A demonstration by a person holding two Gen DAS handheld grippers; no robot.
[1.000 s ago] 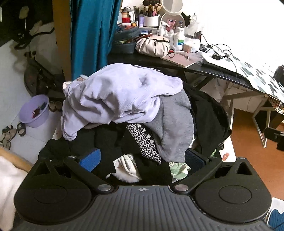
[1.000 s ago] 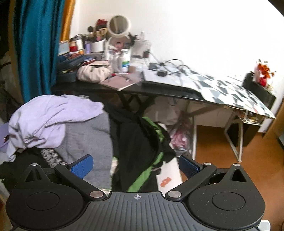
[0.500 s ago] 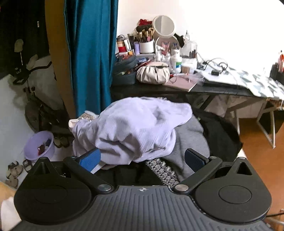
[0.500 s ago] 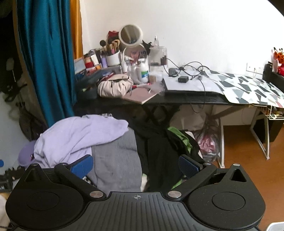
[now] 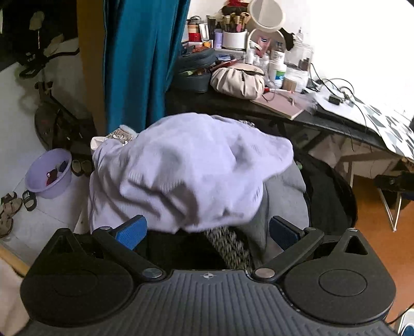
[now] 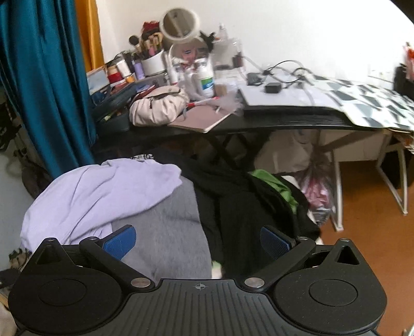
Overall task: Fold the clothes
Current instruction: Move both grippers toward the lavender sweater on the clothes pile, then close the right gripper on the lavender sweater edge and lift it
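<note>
Purple basin [image 5: 49,173] shows left view only.

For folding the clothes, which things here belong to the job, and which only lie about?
Job: lilac garment, grey sweater, black clothes, green garment.
Lying about: beige pouch, round mirror, purple basin, teal curtain.

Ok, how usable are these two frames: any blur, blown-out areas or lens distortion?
Left wrist view: the lavender garment is motion-smeared and the white wall is blown out. Right wrist view: the round mirror and bottles beside it are smeared, while the right gripper is sharp. Both views show fisheye bending; the desk edge curves.
</note>
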